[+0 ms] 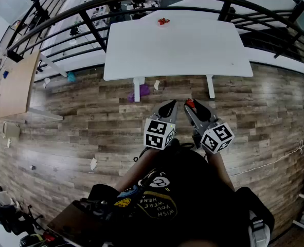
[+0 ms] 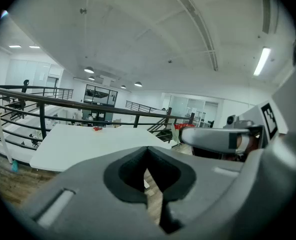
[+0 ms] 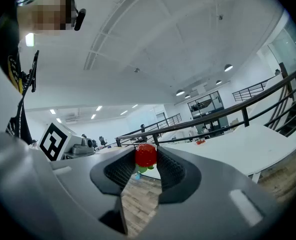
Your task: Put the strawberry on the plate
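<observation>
Right gripper (image 3: 146, 165): jaws partly closed, pads pressing on the strawberry (image 3: 146, 155).
Left gripper (image 2: 148, 154): tips together, nothing held.
Table (image 1: 177, 50): upper frame, well apart from us; red items (image 1: 163, 21) at its far edge, plate not discernible.
Step advice: we judge this a carry; keep pressure steady and avoid crushing.
View difference: right gripper view confirms the grip; only the head view shows the floor left to cross.

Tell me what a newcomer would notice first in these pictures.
First comes the red strawberry, pinched between the jaws of the right gripper and held over the wooden floor, just short of the white table. Next come something small and red at the table's far edge, too small to identify, and the left gripper beside the right one, shut and empty.
</observation>
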Demonstrator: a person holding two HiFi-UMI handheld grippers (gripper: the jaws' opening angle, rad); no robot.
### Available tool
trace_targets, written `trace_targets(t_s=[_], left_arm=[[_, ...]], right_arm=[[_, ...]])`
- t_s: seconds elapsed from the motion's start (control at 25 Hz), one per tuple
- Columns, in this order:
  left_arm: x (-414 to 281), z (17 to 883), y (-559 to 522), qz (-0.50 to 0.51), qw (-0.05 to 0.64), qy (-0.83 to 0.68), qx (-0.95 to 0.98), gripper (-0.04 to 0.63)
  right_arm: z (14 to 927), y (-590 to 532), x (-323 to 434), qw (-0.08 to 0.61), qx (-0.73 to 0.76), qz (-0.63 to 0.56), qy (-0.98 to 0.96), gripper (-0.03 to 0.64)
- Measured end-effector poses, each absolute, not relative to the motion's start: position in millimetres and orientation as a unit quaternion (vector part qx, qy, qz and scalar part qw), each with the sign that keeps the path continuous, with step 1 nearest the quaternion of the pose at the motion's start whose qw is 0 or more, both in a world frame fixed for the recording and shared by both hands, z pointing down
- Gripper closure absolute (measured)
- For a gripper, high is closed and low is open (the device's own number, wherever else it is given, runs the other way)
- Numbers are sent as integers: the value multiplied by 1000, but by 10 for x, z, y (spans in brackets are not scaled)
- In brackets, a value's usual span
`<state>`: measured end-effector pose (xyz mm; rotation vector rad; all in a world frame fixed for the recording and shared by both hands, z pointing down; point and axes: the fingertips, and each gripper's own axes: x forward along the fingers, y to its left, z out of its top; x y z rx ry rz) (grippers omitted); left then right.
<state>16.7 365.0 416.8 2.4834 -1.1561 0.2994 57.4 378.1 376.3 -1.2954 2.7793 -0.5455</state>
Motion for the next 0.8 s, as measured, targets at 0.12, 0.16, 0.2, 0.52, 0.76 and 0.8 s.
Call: trace_targets(t_s=[0.12,0.16,0.2,0.52,0.76,0.8], left_arm=[[172,4179,3653,109,195,-409,885,595],[178,4182,3653,109,195,-409,885,595],[187,4183,3651,109,195,-408,885,595],[316,4185,3679,112,195,-404,887,595],[403,4190,3661,115,195,-405,886,595],[412,4189,3656,116,195,-406,885,595]], right_arm=[[3763,3782,583,13,-418,-175,891,483],[3765,3782,593,13,-419,-175,891,483],[3767,3781,606,13,-420,-175,891,483],[3792,3803,712,12,-424,-176,888,483],[3746,3806,746,33,-404,-180,896,482],[3734,3807,754,36,-401,-179,898,482]])
